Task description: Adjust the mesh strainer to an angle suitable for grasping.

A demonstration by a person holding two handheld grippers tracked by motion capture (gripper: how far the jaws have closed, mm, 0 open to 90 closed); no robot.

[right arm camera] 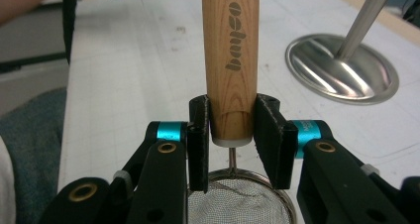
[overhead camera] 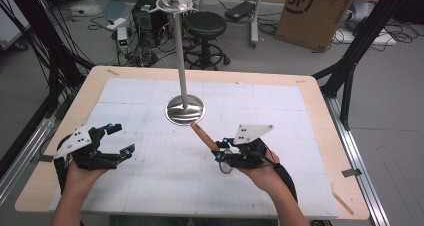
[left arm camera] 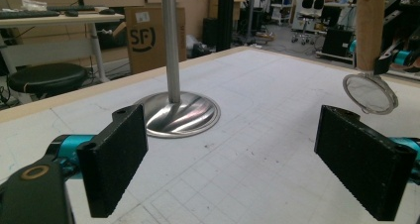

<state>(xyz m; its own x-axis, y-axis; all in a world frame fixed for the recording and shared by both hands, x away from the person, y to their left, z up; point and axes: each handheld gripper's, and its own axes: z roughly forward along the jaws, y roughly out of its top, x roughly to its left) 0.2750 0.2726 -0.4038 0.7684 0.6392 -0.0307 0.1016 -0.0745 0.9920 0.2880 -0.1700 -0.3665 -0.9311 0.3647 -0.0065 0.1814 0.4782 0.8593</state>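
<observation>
- The right gripper (overhead camera: 218,151) sits at the table's right front, its 2 jaws clamped on the wooden handle (right arm camera: 232,60) of a small mesh strainer (overhead camera: 226,165).
- In the right gripper view the pads press the handle's lower end from both sides, and the round wire mesh (right arm camera: 237,204) hangs just below them.
- The handle points toward the steel stand (overhead camera: 185,110), whose round base rests mid-table with a tall pole rising from it; the handle tip is near the base.
- The left gripper (overhead camera: 121,138) hovers over the white mat (overhead camera: 150,186) at the left front, jaws spread wide with nothing between them.
- In the left gripper view the strainer shows at the upper right, well apart from that gripper.
</observation>
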